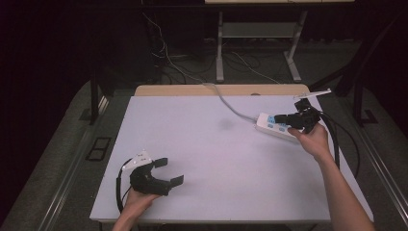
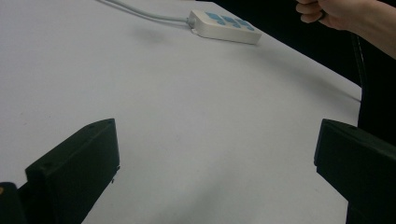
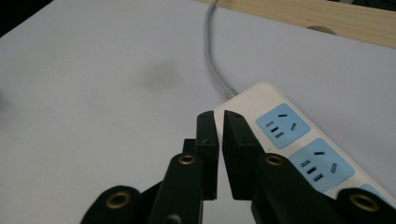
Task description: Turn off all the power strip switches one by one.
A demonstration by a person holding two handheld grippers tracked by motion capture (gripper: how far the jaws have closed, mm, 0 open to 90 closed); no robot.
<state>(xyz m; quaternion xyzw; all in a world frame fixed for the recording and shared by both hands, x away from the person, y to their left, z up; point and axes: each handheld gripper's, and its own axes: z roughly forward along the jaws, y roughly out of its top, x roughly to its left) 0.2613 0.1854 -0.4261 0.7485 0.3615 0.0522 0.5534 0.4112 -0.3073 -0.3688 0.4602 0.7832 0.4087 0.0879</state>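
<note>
My right gripper (image 1: 283,118) hovers at the far right of the table (image 1: 207,183), directly over the power strip (image 1: 275,127). Its jaws stand almost together with only a thin slit between them and nothing in it. In the right gripper view the power strip (image 3: 299,144) lies just past and to the right of my jaw tips, its long axis running from about ten o'clock down to four o'clock, the blue socket faces up. Its grey cord (image 3: 214,56) leaves the near end towards twelve o'clock, off over the table's far edge.

My left gripper (image 1: 166,172) rests at the near left corner, jaws wide apart and empty, well away from the strip, which sits at roughly one o'clock from it. So I judge the right hand (image 1: 315,140) the one to work the strip; it is far nearer.
</note>
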